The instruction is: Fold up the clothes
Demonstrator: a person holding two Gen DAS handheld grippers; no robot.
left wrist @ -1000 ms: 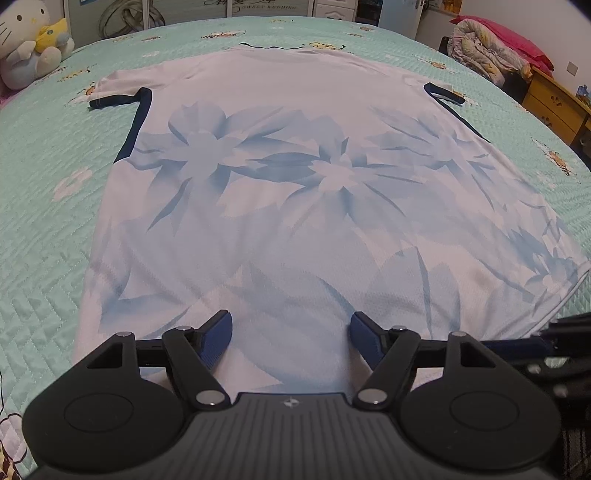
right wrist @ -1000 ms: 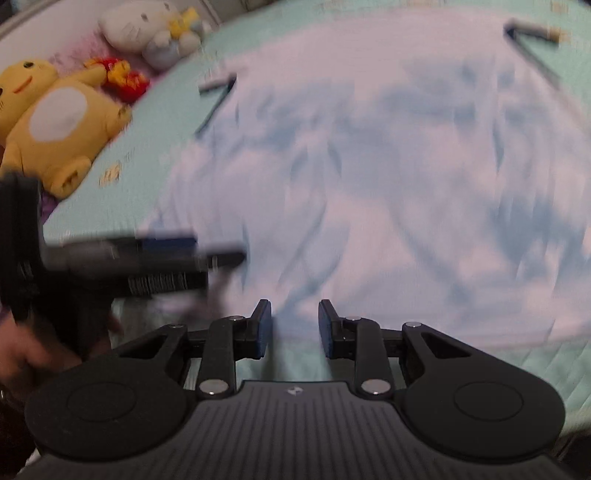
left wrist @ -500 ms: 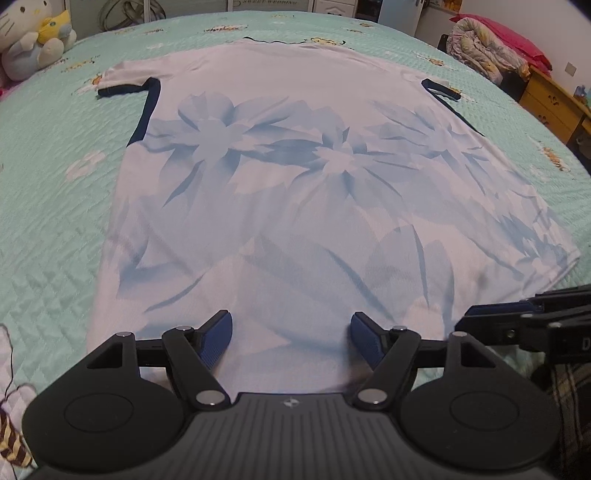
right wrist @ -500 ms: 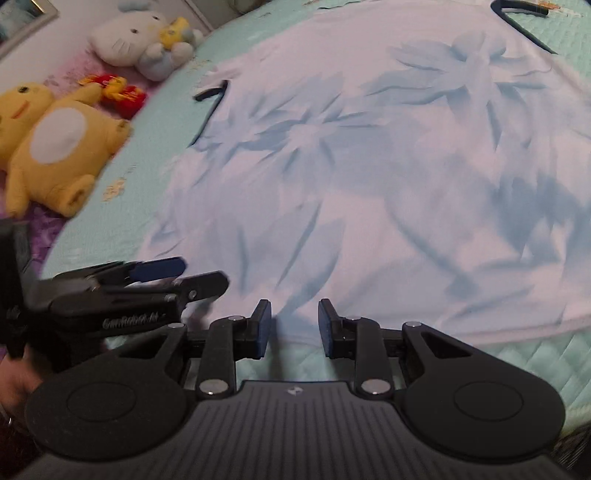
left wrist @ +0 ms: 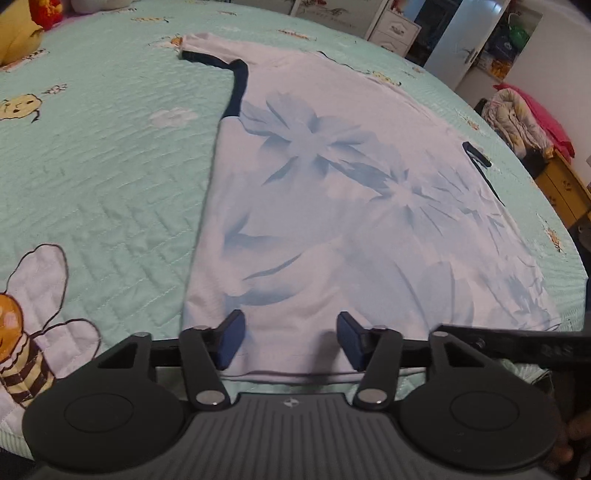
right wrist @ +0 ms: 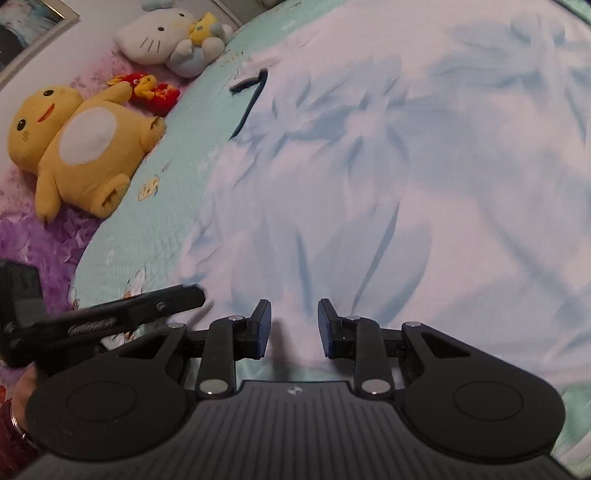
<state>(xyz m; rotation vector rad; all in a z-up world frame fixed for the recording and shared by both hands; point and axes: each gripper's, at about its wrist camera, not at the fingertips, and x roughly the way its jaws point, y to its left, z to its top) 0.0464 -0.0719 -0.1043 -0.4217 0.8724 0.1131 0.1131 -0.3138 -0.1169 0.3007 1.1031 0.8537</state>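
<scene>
A white T-shirt (left wrist: 351,206) with pale blue flowers and navy sleeve trim lies flat on the mint green quilt (left wrist: 92,166). My left gripper (left wrist: 290,343) hovers over the hem close to the shirt's near left corner. Its jaws are closing, with the hem lying below the gap and neither pad pressing on it. My right gripper (right wrist: 294,328) stands narrowly open over the same hem of the T-shirt (right wrist: 406,166), further right, with nothing pinched. Each tool shows in the other's view: the right gripper (left wrist: 517,343) as a black bar, the left gripper (right wrist: 140,306) beside a hand.
A yellow plush (right wrist: 74,147), a white cat plush (right wrist: 162,33) and a small red toy (right wrist: 147,88) lie along the bed's left side on a purple blanket (right wrist: 29,240). Beyond the far right edge stand a wooden dresser (left wrist: 561,192) and piled bedding (left wrist: 517,118).
My left gripper slid left along the hem toward the shirt's corner, rolled, and its jaws narrowed. My right gripper came down and forward over the hem, its gap unchanged.
</scene>
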